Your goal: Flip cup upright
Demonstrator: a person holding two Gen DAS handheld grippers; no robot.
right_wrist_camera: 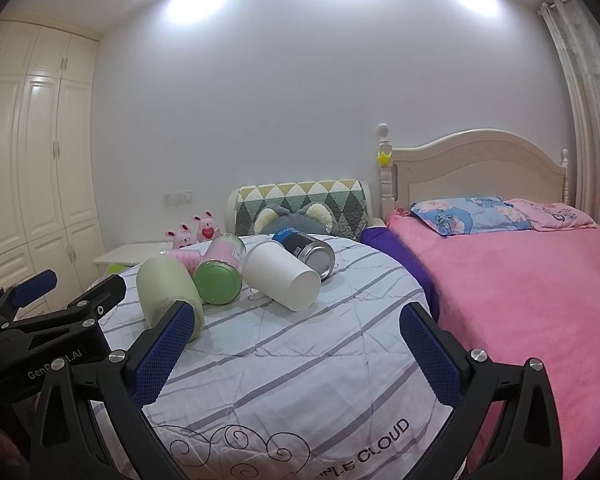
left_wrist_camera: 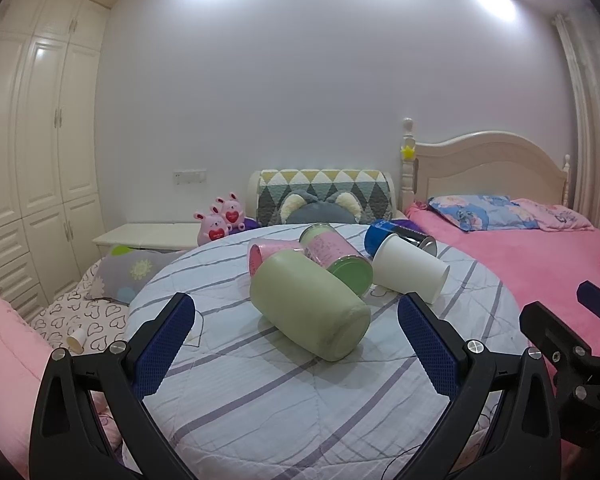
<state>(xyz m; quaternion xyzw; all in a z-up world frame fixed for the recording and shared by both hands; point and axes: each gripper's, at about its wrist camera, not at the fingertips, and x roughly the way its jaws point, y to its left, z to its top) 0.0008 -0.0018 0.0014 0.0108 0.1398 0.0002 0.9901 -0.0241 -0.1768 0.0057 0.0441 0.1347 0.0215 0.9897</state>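
Both my left tongs [left_wrist_camera: 296,340] and right tongs [right_wrist_camera: 296,344] gape apart, holding nothing. The green cup [left_wrist_camera: 310,308] lies sideways on the quilt [left_wrist_camera: 260,400] just ahead; it may roll into the can [left_wrist_camera: 336,258] and white cup [left_wrist_camera: 410,268] crowded behind.

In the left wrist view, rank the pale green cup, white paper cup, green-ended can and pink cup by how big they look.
1. Pale green cup, largest, though it lies nearest the camera.
2. White paper cup and green-ended can look too alike to rank.
3. Pink cup, smallest in view, but partly hidden behind the pale green cup.
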